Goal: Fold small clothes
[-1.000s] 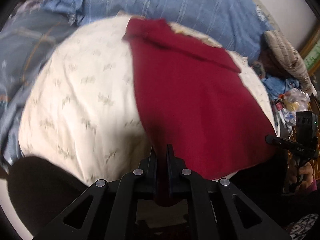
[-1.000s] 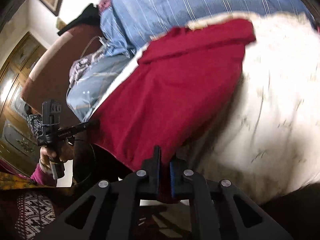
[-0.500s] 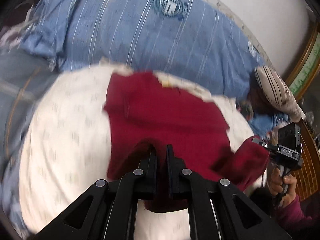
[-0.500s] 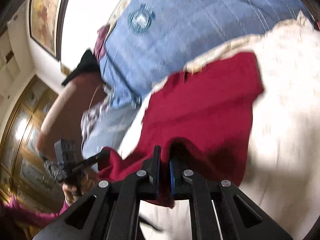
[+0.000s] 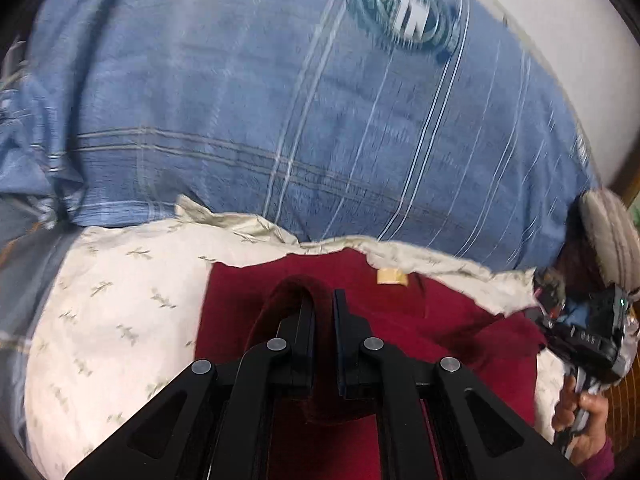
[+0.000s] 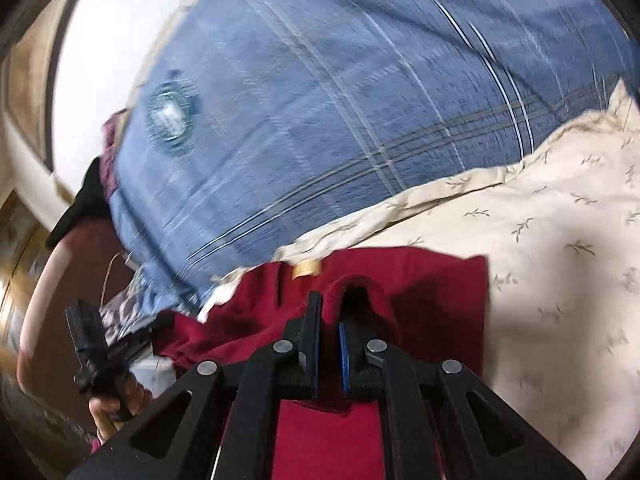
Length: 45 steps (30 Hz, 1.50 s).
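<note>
— What do we have in the left tool?

— We see its two fingers clamped on a fold of the dark red garment; the cloth loops up over the left finger and fills the narrow gap between them.

— And the right tool?

— The same: its fingers are pinched on a bunched edge of the red garment, with cloth humped up around the tips.

— Where does the garment lie?

— We find it on the cream pillow with the small leaf print, near that pillow's far edge. A tan label shows on the cloth just beyond the left tool, close to the far edge; from the right wrist camera we see the same label just past the tips.

— What is past the pillow?

— A blue striped cover with a round emblem rises behind it and touches the pillow's far edge.

— Do we see each tool from the other camera?

— Yes. At the right edge of the left view a hand grips the other tool's handle, and at the lower left of the right view a hand grips a black handle. Both views are blurred.
</note>
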Each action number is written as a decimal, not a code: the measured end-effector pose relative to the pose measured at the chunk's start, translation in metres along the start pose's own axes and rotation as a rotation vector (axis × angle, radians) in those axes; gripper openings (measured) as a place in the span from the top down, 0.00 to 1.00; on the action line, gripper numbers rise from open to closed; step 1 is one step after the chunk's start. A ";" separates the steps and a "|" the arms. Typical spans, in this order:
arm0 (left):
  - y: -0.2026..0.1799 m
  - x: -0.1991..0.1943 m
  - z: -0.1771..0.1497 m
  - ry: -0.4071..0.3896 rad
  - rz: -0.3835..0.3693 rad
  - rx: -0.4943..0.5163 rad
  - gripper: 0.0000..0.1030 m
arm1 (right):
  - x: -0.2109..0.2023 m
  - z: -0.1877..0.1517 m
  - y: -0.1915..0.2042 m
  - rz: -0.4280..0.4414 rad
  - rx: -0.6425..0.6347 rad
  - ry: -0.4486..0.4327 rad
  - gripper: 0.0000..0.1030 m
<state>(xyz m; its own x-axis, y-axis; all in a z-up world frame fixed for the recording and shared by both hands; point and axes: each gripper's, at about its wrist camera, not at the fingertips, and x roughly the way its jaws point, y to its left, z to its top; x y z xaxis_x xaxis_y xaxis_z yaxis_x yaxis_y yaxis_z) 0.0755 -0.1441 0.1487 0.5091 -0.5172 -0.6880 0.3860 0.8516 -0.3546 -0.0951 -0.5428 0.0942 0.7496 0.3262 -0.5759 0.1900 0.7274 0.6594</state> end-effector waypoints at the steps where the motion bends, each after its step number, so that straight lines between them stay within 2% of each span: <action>1: 0.000 0.012 0.002 0.017 0.025 0.011 0.91 | 0.009 0.002 -0.006 -0.014 0.006 0.016 0.89; 2: 0.001 0.021 0.005 0.037 0.042 0.013 0.86 | 0.014 0.003 -0.012 -0.053 0.016 0.025 0.88; 3: 0.004 0.029 0.008 0.072 0.042 0.007 0.81 | 0.015 0.005 -0.020 -0.065 0.042 0.034 0.83; 5: 0.011 0.036 0.016 0.106 0.029 -0.026 0.54 | -0.003 0.003 -0.037 -0.005 0.137 -0.018 0.68; 6: 0.015 0.034 0.021 0.086 0.040 -0.035 0.45 | -0.013 0.001 -0.040 -0.004 0.154 -0.046 0.59; 7: 0.019 0.030 0.027 0.054 0.053 -0.041 0.34 | -0.024 -0.001 -0.040 -0.008 0.150 -0.075 0.58; 8: 0.021 0.024 0.028 0.023 0.058 -0.046 0.32 | -0.033 -0.002 -0.037 -0.004 0.128 -0.089 0.58; 11: 0.024 0.010 0.027 -0.012 0.063 -0.047 0.31 | -0.036 -0.008 -0.007 -0.014 0.001 -0.066 0.58; 14: 0.023 0.012 0.011 0.008 0.112 -0.067 0.31 | -0.007 -0.007 0.024 -0.095 -0.122 -0.023 0.58; 17: 0.022 0.020 -0.012 0.053 0.145 -0.057 0.31 | 0.033 0.001 0.024 -0.148 -0.138 0.026 0.60; 19: 0.023 0.026 -0.030 0.076 0.220 -0.035 0.32 | 0.067 0.005 -0.001 -0.278 -0.073 0.090 0.61; 20: 0.024 0.028 -0.037 0.080 0.247 -0.020 0.32 | 0.077 0.006 -0.013 -0.299 -0.037 0.107 0.62; 22: 0.022 0.032 -0.050 0.069 0.280 0.003 0.32 | 0.081 0.008 -0.016 -0.323 -0.035 0.083 0.62; 24: 0.022 0.032 -0.057 0.059 0.286 0.020 0.32 | 0.078 0.008 0.006 -0.377 -0.085 0.100 0.57; 26: 0.023 0.031 -0.063 0.040 0.298 0.036 0.31 | 0.072 0.000 0.042 -0.323 -0.154 0.091 0.55; 27: 0.024 0.029 -0.065 0.022 0.303 0.053 0.31 | 0.074 -0.003 0.055 -0.299 -0.179 0.104 0.50; 29: 0.026 0.029 -0.067 0.000 0.296 0.077 0.31 | 0.087 -0.013 0.092 -0.246 -0.254 0.153 0.49; 32: 0.031 0.022 -0.076 -0.013 0.249 0.081 0.31 | 0.122 -0.029 0.150 -0.185 -0.373 0.217 0.50; 35: 0.037 0.009 -0.083 -0.029 0.222 0.111 0.31 | 0.170 -0.041 0.192 -0.200 -0.480 0.238 0.53; 38: 0.049 0.005 -0.080 -0.005 0.176 0.094 0.31 | 0.211 -0.046 0.205 -0.216 -0.485 0.270 0.53; 41: 0.061 -0.001 -0.076 -0.010 0.167 0.060 0.31 | 0.252 -0.052 0.198 -0.307 -0.480 0.327 0.49; 45: 0.074 -0.004 -0.072 -0.010 0.167 0.014 0.31 | 0.241 -0.050 0.206 -0.319 -0.470 0.322 0.49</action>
<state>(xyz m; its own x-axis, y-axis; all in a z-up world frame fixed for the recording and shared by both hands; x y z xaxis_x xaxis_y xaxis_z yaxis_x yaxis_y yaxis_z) 0.0463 -0.0734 0.0793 0.5748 -0.3699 -0.7299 0.3062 0.9244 -0.2274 0.0930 -0.2845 0.0675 0.4609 0.1624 -0.8725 0.0195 0.9810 0.1929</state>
